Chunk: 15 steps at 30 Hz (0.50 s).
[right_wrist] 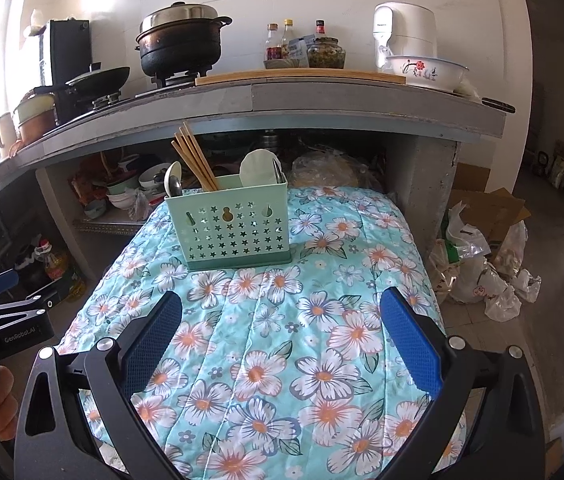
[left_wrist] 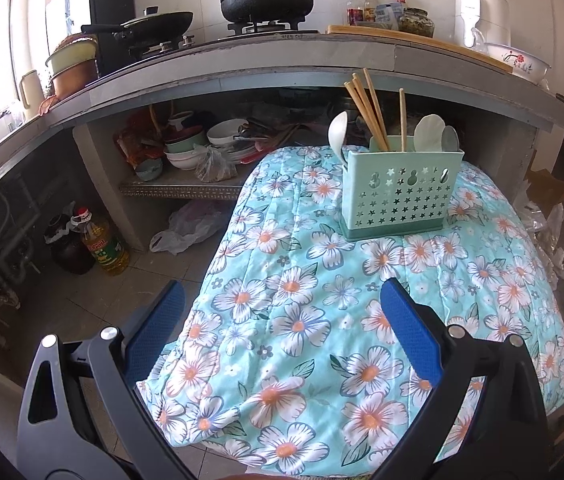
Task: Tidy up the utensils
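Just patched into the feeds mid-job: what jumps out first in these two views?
The mint-green utensil caddy stands upright at the far end of the flowered quilt, with wooden chopsticks and pale spoons sticking out of it. Both tongs, left and right, are open and empty over the near part of the quilt. Behind, a blackened pot sits on the stove.

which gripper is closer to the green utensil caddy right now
Right, though only slightly, as far as these views show. The right gripper is open, almost straight in front of the green utensil caddy. The left gripper, also open, sits further left and back, off the floral cloth's edge.
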Available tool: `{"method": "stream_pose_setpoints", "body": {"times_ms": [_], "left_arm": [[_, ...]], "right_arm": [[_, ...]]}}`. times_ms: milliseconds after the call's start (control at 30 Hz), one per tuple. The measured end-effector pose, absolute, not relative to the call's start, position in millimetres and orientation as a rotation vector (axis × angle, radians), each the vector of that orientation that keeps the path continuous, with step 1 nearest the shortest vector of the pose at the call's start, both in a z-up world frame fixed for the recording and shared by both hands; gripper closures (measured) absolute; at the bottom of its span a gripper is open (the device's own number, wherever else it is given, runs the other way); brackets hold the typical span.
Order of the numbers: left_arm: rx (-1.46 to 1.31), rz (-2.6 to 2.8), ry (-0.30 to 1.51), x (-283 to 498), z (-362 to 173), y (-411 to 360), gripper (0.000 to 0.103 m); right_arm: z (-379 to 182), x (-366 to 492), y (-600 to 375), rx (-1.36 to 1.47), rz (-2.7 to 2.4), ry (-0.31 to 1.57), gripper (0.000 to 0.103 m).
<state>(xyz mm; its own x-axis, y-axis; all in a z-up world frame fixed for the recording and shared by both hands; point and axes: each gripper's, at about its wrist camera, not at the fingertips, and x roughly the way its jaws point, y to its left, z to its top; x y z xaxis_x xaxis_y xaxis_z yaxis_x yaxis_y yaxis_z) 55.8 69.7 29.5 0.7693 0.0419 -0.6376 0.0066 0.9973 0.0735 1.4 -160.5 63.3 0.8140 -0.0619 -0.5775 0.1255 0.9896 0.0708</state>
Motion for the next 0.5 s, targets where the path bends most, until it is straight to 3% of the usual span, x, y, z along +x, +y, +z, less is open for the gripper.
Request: {"method": "stream_pose_setpoints", "body": {"times_ms": [500], "left_arm": [[0.052,0.086,0.697,56.2,29.3,100.9,0.008]], "right_arm": [[64.0,0.5,-167.5,0.111,-0.134,0.605,0.006]]}}
